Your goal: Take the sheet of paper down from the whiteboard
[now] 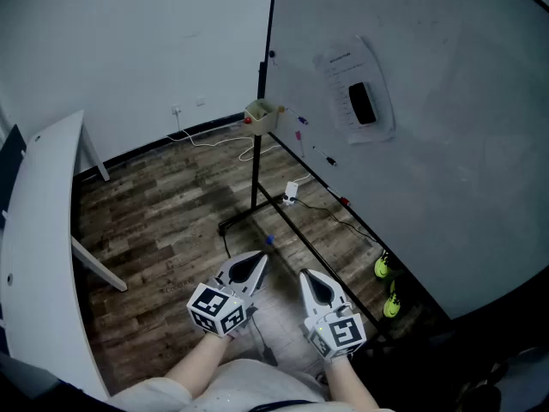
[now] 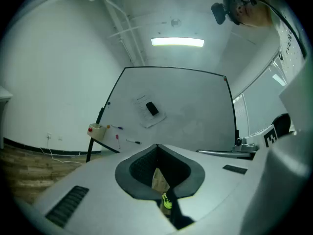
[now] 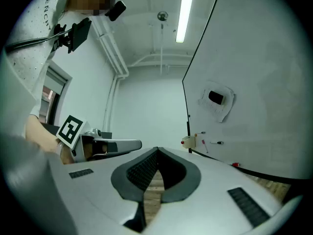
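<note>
White against the pale whiteboard (image 1: 455, 161), the sheet of paper (image 1: 341, 74) shows in the head view high on the board, pinned under a black block (image 1: 362, 103), with its long axis running up and down the board face. It lies ahead of, above and to the right of both tools. The left hand-held gripper (image 1: 258, 259) and the right hand-held gripper (image 1: 308, 276) are held low and side by side over the wooden floor (image 1: 171, 221), well apart from the sheet. The right one is on the board's side, so I judge it the nearer. In the left gripper view the jaws of the left hand-held gripper (image 2: 157, 148) are pressed together with nothing between them, and the sheet (image 2: 145, 115) sits above them and a little to the left, leaning on the board (image 2: 195, 111). The wide lens may exaggerate that lean. In the right gripper view the right hand-held gripper (image 3: 156, 152) is likewise closed and empty, and the sheet (image 3: 224, 110) hangs up and to the right of its tips, so reaching it calls for a move forward, upward and rightward.
</note>
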Demonstrator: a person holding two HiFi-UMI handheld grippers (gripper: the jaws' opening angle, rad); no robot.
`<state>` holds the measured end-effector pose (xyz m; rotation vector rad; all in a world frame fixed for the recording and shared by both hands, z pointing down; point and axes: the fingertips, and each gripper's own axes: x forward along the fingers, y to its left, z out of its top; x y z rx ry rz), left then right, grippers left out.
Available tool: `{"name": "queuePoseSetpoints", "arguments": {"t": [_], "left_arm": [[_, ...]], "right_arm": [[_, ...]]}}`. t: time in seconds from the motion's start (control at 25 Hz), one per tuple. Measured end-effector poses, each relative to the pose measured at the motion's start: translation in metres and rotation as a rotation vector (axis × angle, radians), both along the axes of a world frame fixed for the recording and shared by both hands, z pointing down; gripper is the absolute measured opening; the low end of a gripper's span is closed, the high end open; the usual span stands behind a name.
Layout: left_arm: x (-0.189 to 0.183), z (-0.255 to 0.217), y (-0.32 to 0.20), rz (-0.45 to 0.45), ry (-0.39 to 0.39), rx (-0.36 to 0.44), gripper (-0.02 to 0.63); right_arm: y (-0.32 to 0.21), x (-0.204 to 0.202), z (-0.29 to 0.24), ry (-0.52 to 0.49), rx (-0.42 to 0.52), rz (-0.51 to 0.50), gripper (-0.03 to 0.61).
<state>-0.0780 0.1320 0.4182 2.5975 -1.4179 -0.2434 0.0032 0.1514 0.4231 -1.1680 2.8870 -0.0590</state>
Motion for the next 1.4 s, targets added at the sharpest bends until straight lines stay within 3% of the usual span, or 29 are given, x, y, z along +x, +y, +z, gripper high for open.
{"name": "queuePoseSetpoints", "arguments": {"t": [0.48,0.92,1.4], "left_arm": [[0.020,-0.012,-0.040,-0.002,-0.022,0.030,0.014],[0.011,-0.007,-0.055,-0.105,-0.021,0.035,0.015],[0.028,-0.005,-0.125,-0.064,-0.043,0.059,0.015]], "right_arm": [[-0.041,0.012,-0.012,-0.003,0.033,-0.040,0.017],[-0.061,-0.001,-0.001,0.000,0.028,-0.117,0.017],[-0.124,-0.003,-0.007,0.104,0.145,-0.112,0.018]]}}
